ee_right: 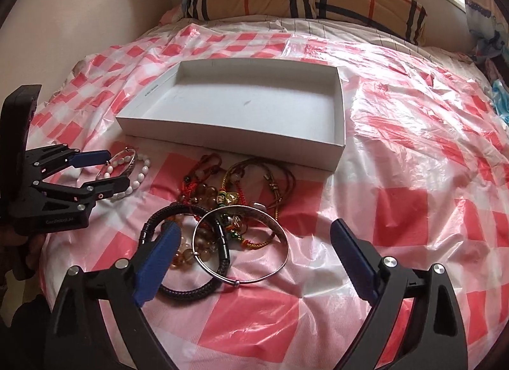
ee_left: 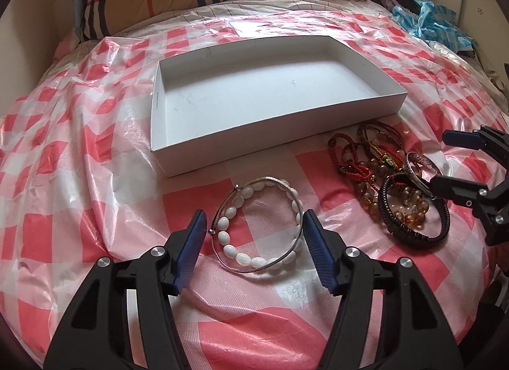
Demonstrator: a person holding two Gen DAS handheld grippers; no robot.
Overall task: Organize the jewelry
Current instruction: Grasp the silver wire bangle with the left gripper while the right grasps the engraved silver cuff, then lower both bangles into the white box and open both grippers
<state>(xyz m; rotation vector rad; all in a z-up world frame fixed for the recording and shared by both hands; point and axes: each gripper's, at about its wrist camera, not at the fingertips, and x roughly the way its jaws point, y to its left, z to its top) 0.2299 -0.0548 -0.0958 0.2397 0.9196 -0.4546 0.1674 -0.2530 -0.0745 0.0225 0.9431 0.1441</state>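
With the white cardboard box (ee_left: 270, 96) still empty, the spread left gripper (ee_left: 251, 236) brackets a white bead bracelet (ee_left: 257, 226) just before it, while the wide-open right gripper (ee_right: 254, 252) hovers over the tangled bracelet pile (ee_right: 229, 207) alongside, nothing yet sorted.

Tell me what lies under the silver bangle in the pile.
The silver bangle rests on the black braided bracelet, amber beads and colourful cords; anything deeper is hidden.
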